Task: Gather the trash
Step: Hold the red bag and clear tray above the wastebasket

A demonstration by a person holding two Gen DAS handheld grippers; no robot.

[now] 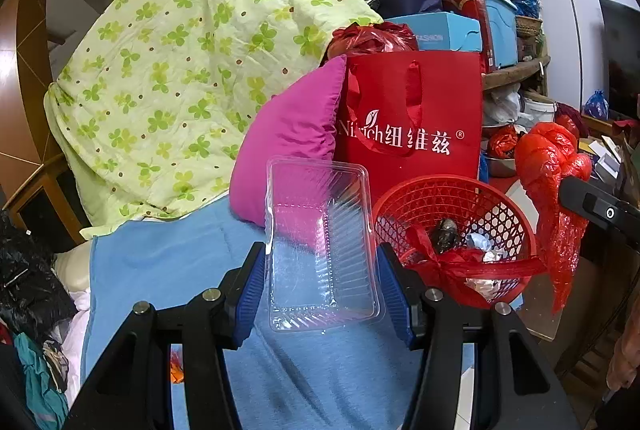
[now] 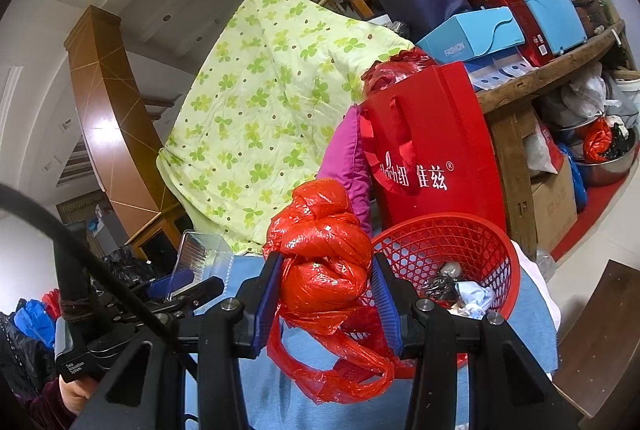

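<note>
Clear plastic tray [image 1: 322,244], light, thin and easily crushed, is pinched by its long side edges in the left gripper [image 1: 322,282], just left of the red mesh basket [image 1: 454,230]. Soft, slippery red plastic bag [image 2: 322,262], bunched, is squeezed at its bulk by the right gripper [image 2: 326,300] beside the basket, over the blue cloth [image 1: 168,270].

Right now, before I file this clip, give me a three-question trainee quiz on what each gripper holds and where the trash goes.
1. True or false: the left gripper holds a clear plastic tray.
2. What does the right gripper clamp? A) a crumpled red plastic bag B) a blue box C) a pillow
3. Fill in: foil and wrappers already lie in the red ____.

Key: 1 true; 2 A; 3 basket.
</note>
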